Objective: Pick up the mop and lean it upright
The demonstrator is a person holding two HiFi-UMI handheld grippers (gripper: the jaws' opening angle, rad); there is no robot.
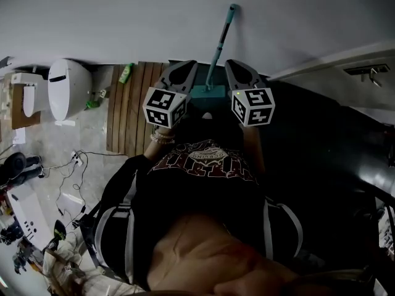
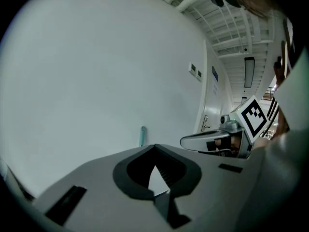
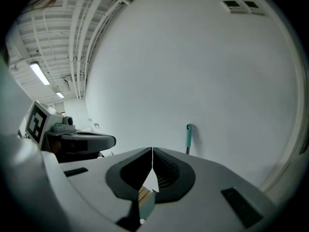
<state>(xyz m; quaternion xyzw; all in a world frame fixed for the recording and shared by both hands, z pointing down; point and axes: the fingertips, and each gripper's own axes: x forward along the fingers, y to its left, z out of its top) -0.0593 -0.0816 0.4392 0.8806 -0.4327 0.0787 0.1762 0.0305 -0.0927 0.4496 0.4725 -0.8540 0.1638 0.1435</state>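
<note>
The mop [image 1: 221, 39] stands upright against the white wall, its teal handle rising from a teal head [image 1: 207, 93] on the floor. My left gripper [image 1: 190, 65] and right gripper [image 1: 230, 63] hang either side of the mop's lower shaft, both shut with nothing between their jaws and apart from the mop. In the left gripper view the closed left gripper [image 2: 154, 147] has the handle top [image 2: 143, 135] just beyond it. From the right gripper view the shut right gripper [image 3: 152, 150] points at the wall, with the handle top [image 3: 189, 136] to its right.
A white toilet [image 1: 68, 88] stands at the left, beside a wooden slatted mat [image 1: 131, 106] and a green bottle [image 1: 126, 73]. Cables [image 1: 73, 165] and clutter lie on the floor at lower left. A door with a handle [image 1: 370, 73] is at the right.
</note>
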